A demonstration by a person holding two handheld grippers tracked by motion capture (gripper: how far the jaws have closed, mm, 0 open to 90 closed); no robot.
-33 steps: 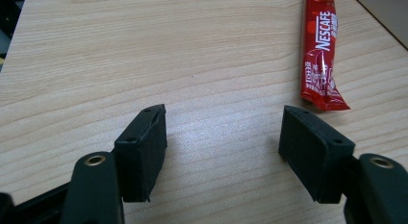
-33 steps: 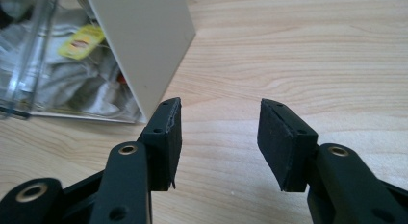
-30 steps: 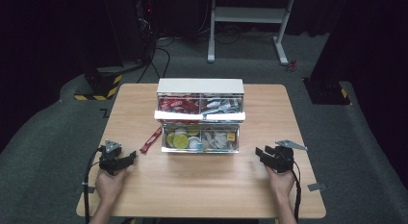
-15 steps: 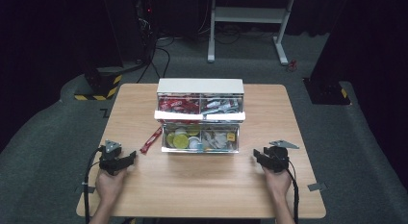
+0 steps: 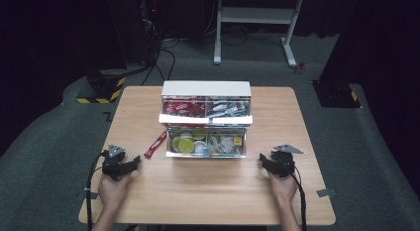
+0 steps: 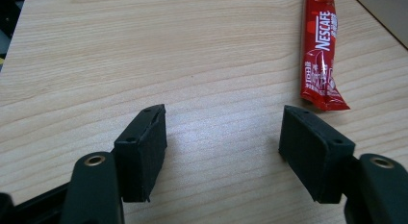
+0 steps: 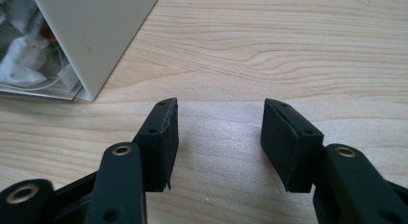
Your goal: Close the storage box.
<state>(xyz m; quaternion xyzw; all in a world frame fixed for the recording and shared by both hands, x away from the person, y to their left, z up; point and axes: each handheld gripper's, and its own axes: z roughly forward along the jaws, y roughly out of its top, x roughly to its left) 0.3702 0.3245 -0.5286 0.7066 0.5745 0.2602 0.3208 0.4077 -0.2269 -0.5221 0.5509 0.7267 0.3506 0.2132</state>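
1. At far left of the wooden table (image 5: pixel 208 191): left gripper (image 5: pixel 132 164) held low in a hand (image 5: pixel 113 189), jaws spread wide with bare wood between them, holding nothing.
2. Just ahead and to the right of those jaws: red coffee stick sachet (image 6: pixel 321 56), lying flat on the wood, loose, close to the left end of the lower drawer (image 5: pixel 206 154) but apart from it. Probably the thing to be picked up and put away.
3. Best approach, as a judgement: swing the left gripper right and forward, turn the jaws to sit across the narrow width of the sachet, come down flat to the table, and pinch near the middle so the limp packet hangs level. Worth avoiding the crimped end, where the pads could slip off.
4. Readable on the sachet, in the left gripper view: "NESCAFE" in white letters along the red wrapper; smaller print below too fine to read.
5. At centre: white drawer box (image 5: pixel 206 88), both drawers pulled out. Upper drawer (image 5: pixel 205 120) with red sachets in its left half, so likely the right destination. No readable labels there.
6. At right: right gripper (image 5: pixel 261 161), jaws likewise wide apart and empty, resting near the box's right corner.
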